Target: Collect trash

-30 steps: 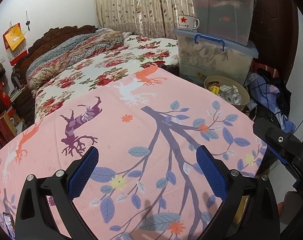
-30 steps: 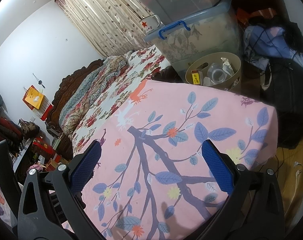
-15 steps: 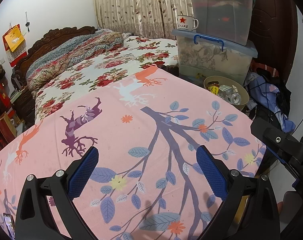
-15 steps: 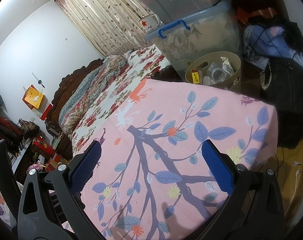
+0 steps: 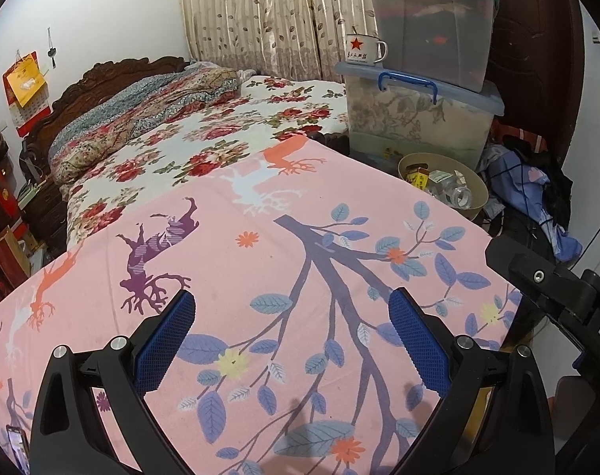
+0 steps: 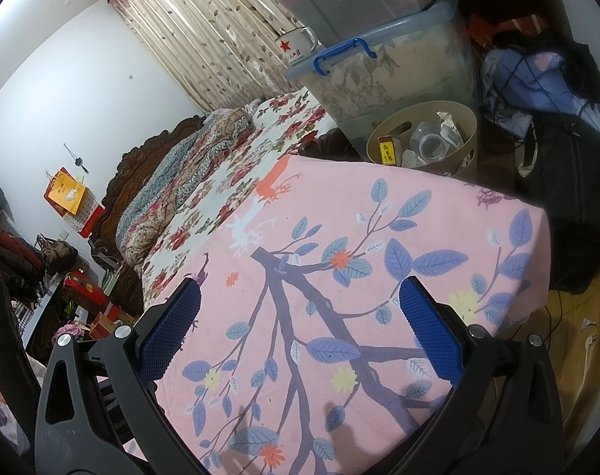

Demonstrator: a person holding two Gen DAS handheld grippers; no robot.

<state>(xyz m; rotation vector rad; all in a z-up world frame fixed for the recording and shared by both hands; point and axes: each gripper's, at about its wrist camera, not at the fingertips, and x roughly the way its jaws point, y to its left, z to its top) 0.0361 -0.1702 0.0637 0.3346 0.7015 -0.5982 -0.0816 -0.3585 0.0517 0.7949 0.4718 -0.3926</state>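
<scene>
Both tools hung over the pink cloth (image 5: pixel 284 277) with nothing between their blue pads. The left tool (image 5: pixel 291 332) stood wide, its jaws far apart above the printed branch and leaves. The right tool (image 6: pixel 300 324) was just as wide, tilted over the same cloth nearer its far corner. Part of the right tool's black frame also showed at the right edge of the left wrist view.

The trash lay in a tan bin (image 5: pixel 479 198) on the floor just past the far edge of the cloth. Inside the bin (image 6: pixel 472 118) were a yellow box (image 6: pixel 387 149), clear plastic cups (image 6: pixel 430 144) and some crumpled wrappers (image 6: pixel 452 128). No loose trash showed on the cloth itself.

Right behind the bin stood a clear tub (image 5: pixel 418 114) with a blue handle, and a second tub (image 5: pixel 434 27) with a teal lid was stacked on it. A white mug (image 5: pixel 362 49) with a red star sat on the lower tub's lid, beside the upper tub. To the right of the bin lay a heap of blue and dark clothes (image 5: pixel 533 190). To the left of the bin, beyond the cloth, was a bed (image 5: pixel 205 142) with a floral cover, and striped curtains (image 5: pixel 268 12) hung behind it.
</scene>
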